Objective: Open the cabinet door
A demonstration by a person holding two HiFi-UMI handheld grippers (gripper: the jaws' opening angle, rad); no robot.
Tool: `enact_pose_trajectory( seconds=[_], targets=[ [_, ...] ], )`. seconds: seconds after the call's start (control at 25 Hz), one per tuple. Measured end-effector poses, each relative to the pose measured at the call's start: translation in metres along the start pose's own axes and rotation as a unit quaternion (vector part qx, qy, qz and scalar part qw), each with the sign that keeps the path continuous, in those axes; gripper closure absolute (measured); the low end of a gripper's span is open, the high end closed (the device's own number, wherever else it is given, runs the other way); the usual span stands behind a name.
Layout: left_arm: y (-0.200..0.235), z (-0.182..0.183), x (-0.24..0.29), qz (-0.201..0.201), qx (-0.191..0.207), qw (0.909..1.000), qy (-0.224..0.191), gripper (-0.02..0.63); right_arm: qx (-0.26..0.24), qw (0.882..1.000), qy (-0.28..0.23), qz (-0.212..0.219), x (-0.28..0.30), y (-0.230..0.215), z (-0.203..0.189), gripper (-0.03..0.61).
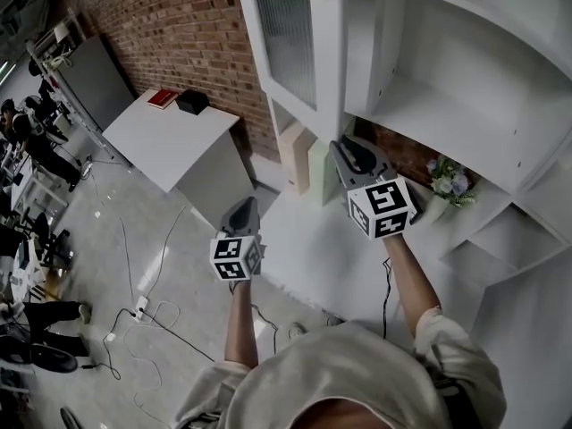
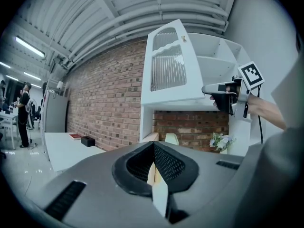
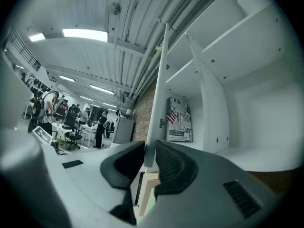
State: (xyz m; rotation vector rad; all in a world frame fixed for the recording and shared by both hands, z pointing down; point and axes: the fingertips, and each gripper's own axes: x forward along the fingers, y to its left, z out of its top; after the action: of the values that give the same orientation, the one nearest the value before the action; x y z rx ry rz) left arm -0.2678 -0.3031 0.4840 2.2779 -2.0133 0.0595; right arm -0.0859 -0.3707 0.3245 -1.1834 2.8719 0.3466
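Right gripper (image 1: 344, 147) is clamping the lower corner of the cabinet door (image 1: 295, 43), which is standing swung out from the white cabinet (image 1: 447, 105). Left gripper (image 1: 243, 209) is hanging off to the side, jaws together, holding nothing.

Head view: from high up, looking steeply down over both arms at the left hand-held gripper (image 1: 241, 206), the right hand-held gripper (image 1: 345, 153) and the cabinet door (image 1: 290, 47). Left gripper view: low, looking level along its own jaws, far from the door, catching the right hand-held gripper too. Right gripper view: very near, looking along the door's thin edge. Flowers (image 1: 450, 182) in both the head and left gripper views.
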Motion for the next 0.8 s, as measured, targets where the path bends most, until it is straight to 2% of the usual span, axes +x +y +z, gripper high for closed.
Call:
enact_pose_trajectory(
  seconds=[0.4, 0.8],
  targets=[
    [0.006, 0.005, -0.017, 0.022, 0.000, 0.9997, -0.007, 0.588, -0.008, 0.998, -0.010, 0.055, 0.006, 0.050, 0.010, 0.486],
    [0.029, 0.002, -0.050, 0.063, -0.005, 0.9979, -0.011, 0.588, -0.016, 0.995, -0.030, 0.093, 0.014, 0.097, 0.018, 0.479]
  ],
)
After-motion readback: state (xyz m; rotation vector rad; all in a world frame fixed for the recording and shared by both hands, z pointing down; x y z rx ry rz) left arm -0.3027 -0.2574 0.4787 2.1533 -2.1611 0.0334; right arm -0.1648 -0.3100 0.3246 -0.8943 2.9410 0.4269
